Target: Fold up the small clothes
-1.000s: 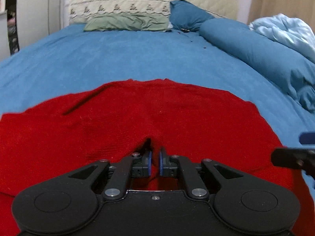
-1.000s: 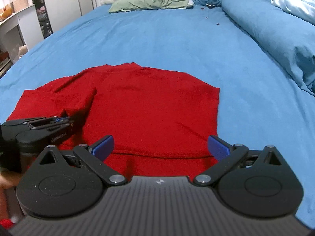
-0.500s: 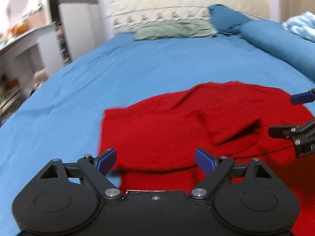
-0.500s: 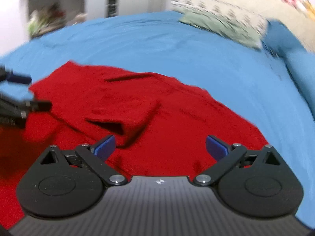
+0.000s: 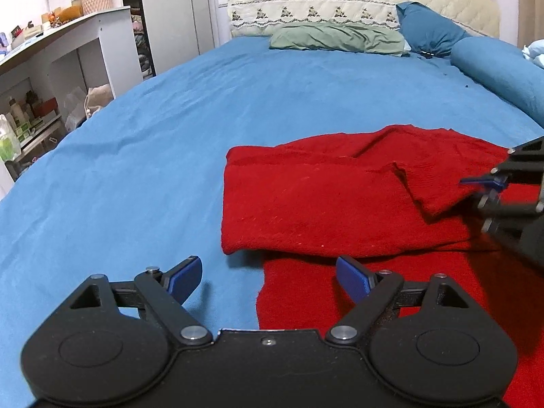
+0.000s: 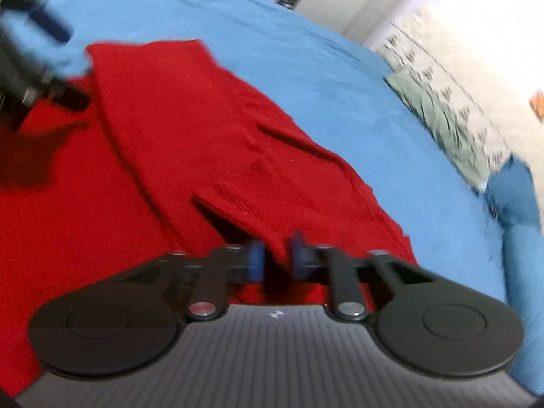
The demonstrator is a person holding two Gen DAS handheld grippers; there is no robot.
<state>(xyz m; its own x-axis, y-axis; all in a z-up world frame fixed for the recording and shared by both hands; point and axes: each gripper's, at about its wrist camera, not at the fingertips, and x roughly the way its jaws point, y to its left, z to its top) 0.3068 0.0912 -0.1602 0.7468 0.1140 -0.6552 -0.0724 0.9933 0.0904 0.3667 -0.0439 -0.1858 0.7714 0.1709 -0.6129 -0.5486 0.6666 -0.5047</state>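
The left wrist camera looks low along the blue bedsheet [image 5: 170,136] toward the quilted cream headboard [image 5: 340,0]; the right wrist camera, tilted and closer, shares the red knitted garment [image 5: 323,210] [image 6: 204,142]

Open blue bed [image 5: 142,156] is lying bare left of the red garment [image 5: 323,210]; the right tongs [image 5: 489,183] are blocking its right side, a bolster [image 5: 499,71] beyond.

Sweater [image 5: 323,210] on bed [image 5: 136,176]; pillows [image 5: 336,35] behind, shelves [image 5: 51,78] left.
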